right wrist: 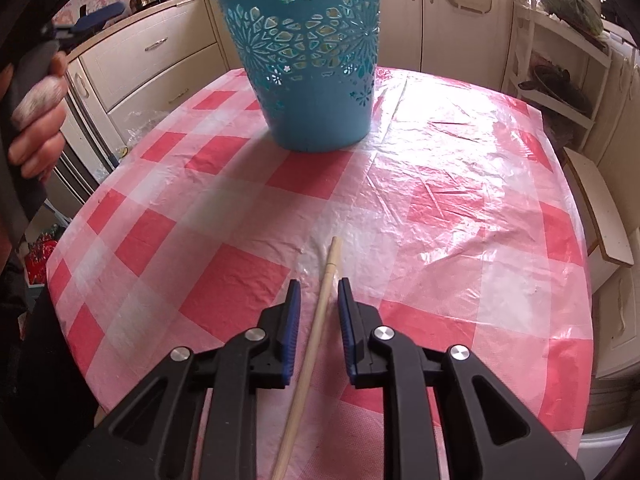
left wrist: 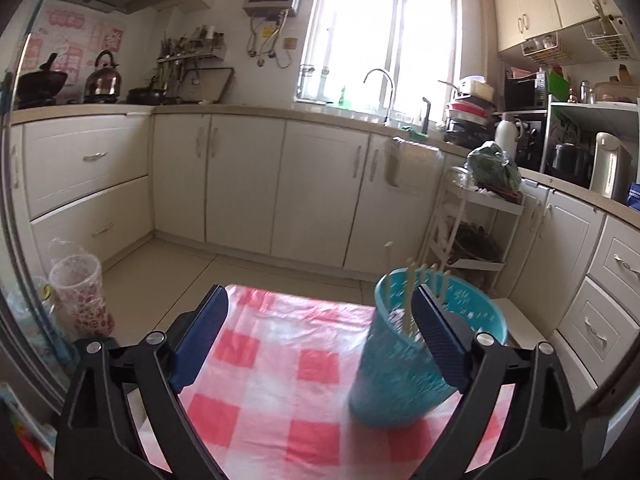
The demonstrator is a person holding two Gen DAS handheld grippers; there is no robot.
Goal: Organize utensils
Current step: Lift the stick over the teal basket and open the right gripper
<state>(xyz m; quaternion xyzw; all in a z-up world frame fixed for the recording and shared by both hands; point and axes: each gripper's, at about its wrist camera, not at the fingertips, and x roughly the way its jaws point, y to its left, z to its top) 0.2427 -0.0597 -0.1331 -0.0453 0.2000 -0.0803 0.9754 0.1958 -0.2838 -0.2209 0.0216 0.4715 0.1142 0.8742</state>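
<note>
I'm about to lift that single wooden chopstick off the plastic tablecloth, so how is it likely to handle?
The chopstick looks thin, straight and rigid, so probably stiff and very light. Its rounded shaft may roll or skid on the glossy tablecloth if nudged. It lies lengthwise between the right gripper jaws, which do not yet press it; gripped off-centre, it could pivot.

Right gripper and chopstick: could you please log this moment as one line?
right gripper: open, astride chopstick on table | left gripper: open, empty | basket: upright, holds chopsticks
</note>
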